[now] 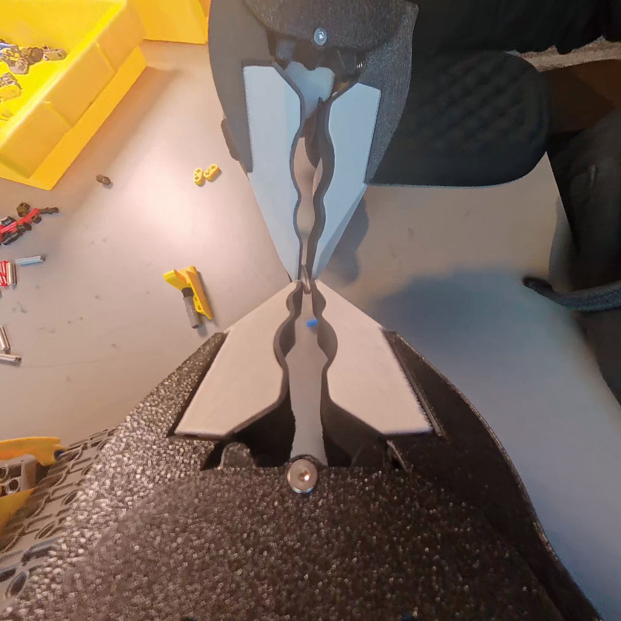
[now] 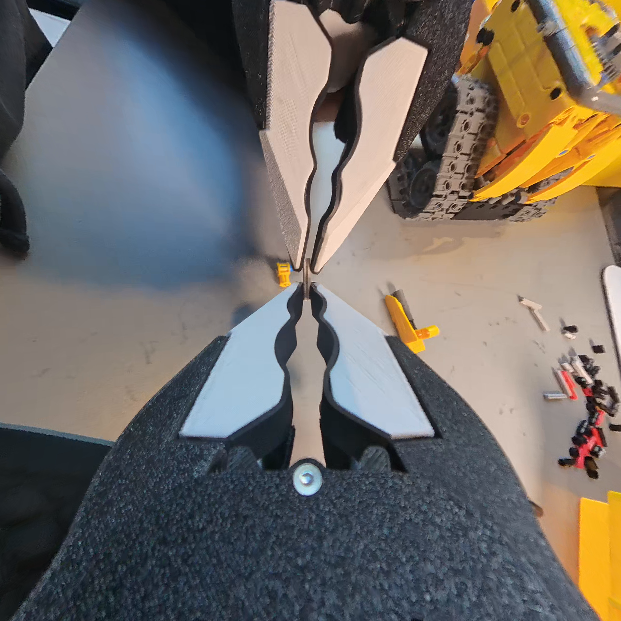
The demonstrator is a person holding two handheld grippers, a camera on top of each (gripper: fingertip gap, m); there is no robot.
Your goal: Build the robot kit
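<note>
Nearest the lens we see our own left tongs (image 1: 305, 285), their grey fingers drawn together at the tips and clenched on a small dark ring (image 1: 306, 281). The right tongs (image 2: 306, 285) meet them tip to tip from the opposite side and pinch the same ring (image 2: 306, 278), so the little part hangs between the two pairs, lifted clear of the worktop (image 1: 134, 302). We judge that both grip it because it is too thin for one pair to steady alone.

Further out, a tiny blue piece (image 1: 311, 323) shows between the left fingers, on the worktop below. A yellow part with a grey pin (image 1: 193, 295) lies to one side, with two small yellow links (image 1: 205, 174) beyond it and a yellow sorting tray (image 1: 67, 84) at the far corner. In the right view a yellow tracked model vehicle (image 2: 504, 127) stands near, and a heap of black and red pieces (image 2: 591, 413) lies well apart.
</note>
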